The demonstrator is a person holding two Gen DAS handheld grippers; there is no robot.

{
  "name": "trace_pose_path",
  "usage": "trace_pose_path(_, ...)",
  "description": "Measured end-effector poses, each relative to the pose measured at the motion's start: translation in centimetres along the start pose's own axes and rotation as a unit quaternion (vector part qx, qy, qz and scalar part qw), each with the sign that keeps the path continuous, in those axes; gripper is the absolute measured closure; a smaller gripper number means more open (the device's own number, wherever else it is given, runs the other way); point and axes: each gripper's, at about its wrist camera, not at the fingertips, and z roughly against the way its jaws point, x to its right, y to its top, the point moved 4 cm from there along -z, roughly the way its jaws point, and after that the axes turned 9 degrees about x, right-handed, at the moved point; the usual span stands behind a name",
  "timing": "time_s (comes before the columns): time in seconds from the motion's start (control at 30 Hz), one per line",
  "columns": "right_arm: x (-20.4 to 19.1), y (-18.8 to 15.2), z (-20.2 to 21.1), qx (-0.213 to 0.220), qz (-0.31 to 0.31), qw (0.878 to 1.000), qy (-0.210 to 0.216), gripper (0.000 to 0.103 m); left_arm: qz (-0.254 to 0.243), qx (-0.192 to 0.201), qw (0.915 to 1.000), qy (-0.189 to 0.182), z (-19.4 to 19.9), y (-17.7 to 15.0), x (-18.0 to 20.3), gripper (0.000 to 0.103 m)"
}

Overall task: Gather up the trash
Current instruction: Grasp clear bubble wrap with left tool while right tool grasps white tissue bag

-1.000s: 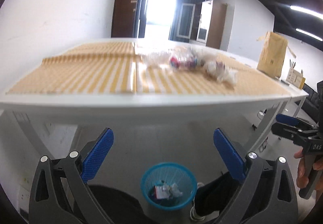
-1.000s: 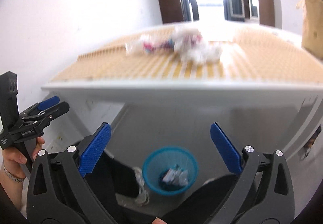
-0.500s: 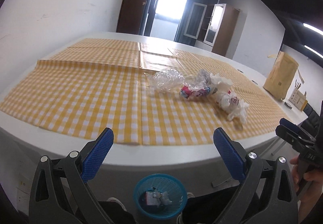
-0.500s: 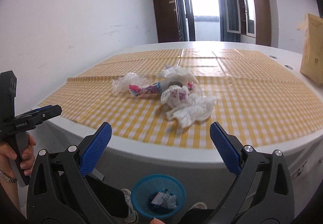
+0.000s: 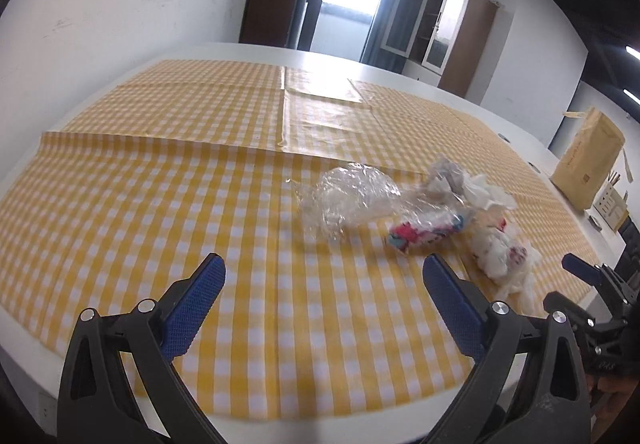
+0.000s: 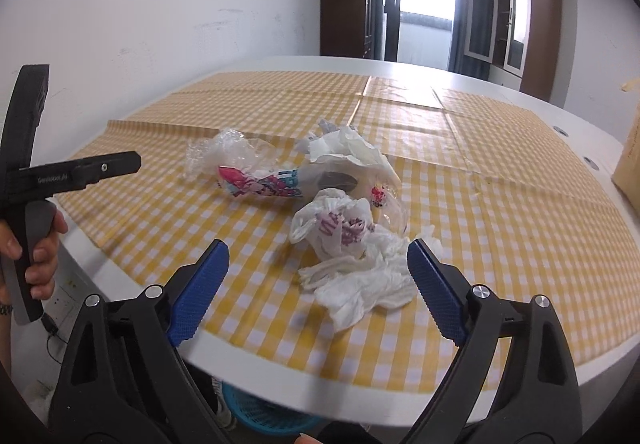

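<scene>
left hand-held gripper (image 5: 322,280) released, blue pads (image 5: 196,304) spread wide, nothing between them; it hovers over the near part of the worktop (image 5: 240,48), which wears a yellow-and-white checked cloth (image 5: 160,204).

right hand-held gripper (image 6: 316,272) also released, jaws wide apart, empty, poised over the near edge of the worktop.

trash sits in one loose cluster on the cloth. from the left wrist view: crumpled clear plastic wrap (image 5: 344,200) at 12 o'clock ahead of the gripper; a pink-and-blue printed wrapper (image 5: 420,232) at 1 o'clock, touching the clear wrap; white tissue wad (image 5: 468,180) beyond it; a white plastic bag with red print (image 5: 500,252) at 2 o'clock, just beside the right pad.

from the right wrist view: the bag (image 6: 340,224) lies dead ahead at 12 o'clock, with a crumpled white paper towel (image 6: 360,280) right between the spread pads. printed wrapper and clear wrap lie at 11 o'clock.

blue mesh bin (image 6: 264,412) shows under the worktop edge at 6 o'clock, mostly hidden.

brown paper bag (image 5: 588,164) stands upright at the far right of the worktop, well apart from the trash.
</scene>
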Motion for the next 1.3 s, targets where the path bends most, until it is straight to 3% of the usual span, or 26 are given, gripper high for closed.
trace_pose_path(0.23, 1.1, 0.8, -3.5, -0.038, -0.001, 0.999, -0.002, 0.029, 0.012, -0.042, 0.9990, -0.003, -4.9, 1.5, 0.5, 0.006)
trace_pose_path(0.4, 0.9, 0.6, -5.9, -0.085, 0.010, 0.996, 0.006, 0.054, 0.013, -0.068, 0.9976, -0.010, -7.6, 2.8, 1.5, 0.006)
trace_pose_path(0.63, 0.1, 1.2, -7.3, -0.116, 0.022, 0.993, 0.024, 0.069, -0.003, -0.110, 0.9939, -0.008, -11.4, 3.3, 3.0, 0.007)
trace_pose_path(0.87, -0.3, 1.9, -7.7, -0.119, 0.013, 0.992, 0.042, 0.077, -0.007, -0.108, 0.9935, -0.035, -12.1, 3.0, 2.7, 0.029)
trace_pose_path(1.0, 0.1, 2.3, -7.3, -0.106, -0.015, 0.993, 0.042, 0.079, -0.003, -0.097, 0.9950, -0.022, -12.1, 3.0, 1.4, 0.047)
trace_pose_path(1.17, 0.6, 3.1, -6.2, -0.088, -0.055, 0.993, 0.055, 0.081, -0.010, -0.079, 0.9967, -0.015, -11.1, 3.2, 1.3, 0.055)
trace_pose_path(1.3, 1.0, 3.9, -5.0, -0.074, -0.085, 0.991, 0.070, 0.081, 0.005, -0.049, 0.9986, -0.019, -8.8, 4.2, 1.1, 0.056)
